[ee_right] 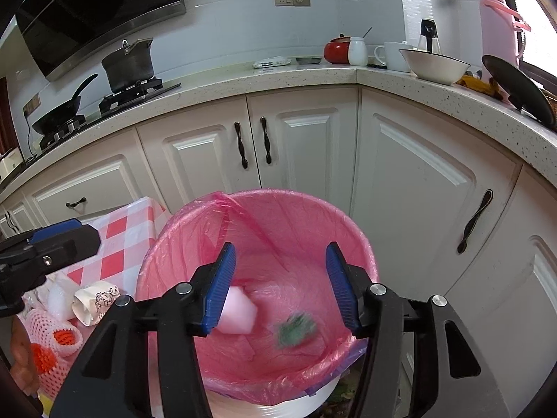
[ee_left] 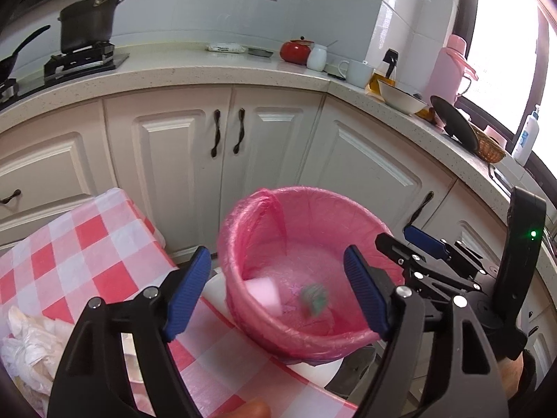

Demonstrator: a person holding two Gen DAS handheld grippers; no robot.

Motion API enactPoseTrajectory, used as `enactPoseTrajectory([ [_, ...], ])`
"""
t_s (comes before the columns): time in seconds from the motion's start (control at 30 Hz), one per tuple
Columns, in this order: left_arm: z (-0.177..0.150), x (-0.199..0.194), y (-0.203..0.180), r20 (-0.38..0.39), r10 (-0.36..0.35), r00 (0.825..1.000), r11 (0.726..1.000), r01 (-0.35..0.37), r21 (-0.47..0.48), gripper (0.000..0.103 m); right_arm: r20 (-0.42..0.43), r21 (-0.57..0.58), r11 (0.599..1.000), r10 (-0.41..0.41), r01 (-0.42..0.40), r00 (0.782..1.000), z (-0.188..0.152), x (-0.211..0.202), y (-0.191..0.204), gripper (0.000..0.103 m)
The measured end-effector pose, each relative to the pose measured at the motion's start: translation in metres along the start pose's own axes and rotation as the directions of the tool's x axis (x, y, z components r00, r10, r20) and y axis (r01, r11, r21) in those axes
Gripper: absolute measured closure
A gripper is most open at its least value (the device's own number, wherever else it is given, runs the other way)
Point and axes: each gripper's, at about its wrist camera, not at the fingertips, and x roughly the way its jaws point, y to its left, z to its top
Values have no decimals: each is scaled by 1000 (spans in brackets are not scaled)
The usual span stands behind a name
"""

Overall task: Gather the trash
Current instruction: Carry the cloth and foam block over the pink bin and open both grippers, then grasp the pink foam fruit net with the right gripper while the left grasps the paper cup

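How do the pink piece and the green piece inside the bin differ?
The pink piece is pale, larger and fairly sharp in outline; the green piece is dark green, smaller and smeared by blur. The pink piece lies nearer the left side of the pink-lined bin; the green piece sits nearer the middle. Both are inside the bin, clear of either gripper.

Landmark: gas stove (ee_right: pixel 104 104), on speckled countertop (ee_right: pixel 278 78). Black lidded pot (ee_right: pixel 128 64) on stove burner; frying pan (ee_right: pixel 62 108) on burner beside it. Range hood (ee_right: pixel 97 14) above stove. Along counter away from stove: red pot (ee_right: pixel 336 50), white mug (ee_right: pixel 391 55), white bowl (ee_right: pixel 433 66), pink thermos (ee_right: pixel 496 17). White cabinet doors (ee_right: pixel 306 146) below stove level.
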Motion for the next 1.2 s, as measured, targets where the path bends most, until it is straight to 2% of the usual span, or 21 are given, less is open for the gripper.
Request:
enactPoseTrajectory([
  [0.2, -14, -35, 13, 36, 38, 999, 999, -37, -21, 27, 12, -8, 999, 31, -31, 999, -6, -14, 12, 43],
  [0.43, -43, -88, 40, 73, 106, 992, 992, -101, -73, 26, 5, -49, 996, 79, -79, 997, -23, -34, 45, 39],
  [0.5, -55, -104, 50, 78, 135, 988, 988, -128, -84, 26, -9, -54, 993, 100, -101, 995, -30, -38, 55, 38],
  [0.57, -68, -121, 64, 78, 169, 983, 982, -160, -104, 26, -27, -53, 989, 136, -137, 990, -39, -42, 66, 30],
  [0.73, -99, -163, 103, 71, 243, 967, 959, -229, -167, 26, -67, -73, 980, 179, -184, 982, -55, -49, 93, 30],
  [0.93, -135, -198, 139, 48, 307, 950, 929, -289, -230, 26, -113, -111, 959, 248, -260, 962, -71, -61, 135, 29],
  [1.2, -177, -217, 169, -3, 335, 942, 901, -321, -292, 26, -162, -159, 918, 339, -364, 927, -89, -77, 180, 21],
])
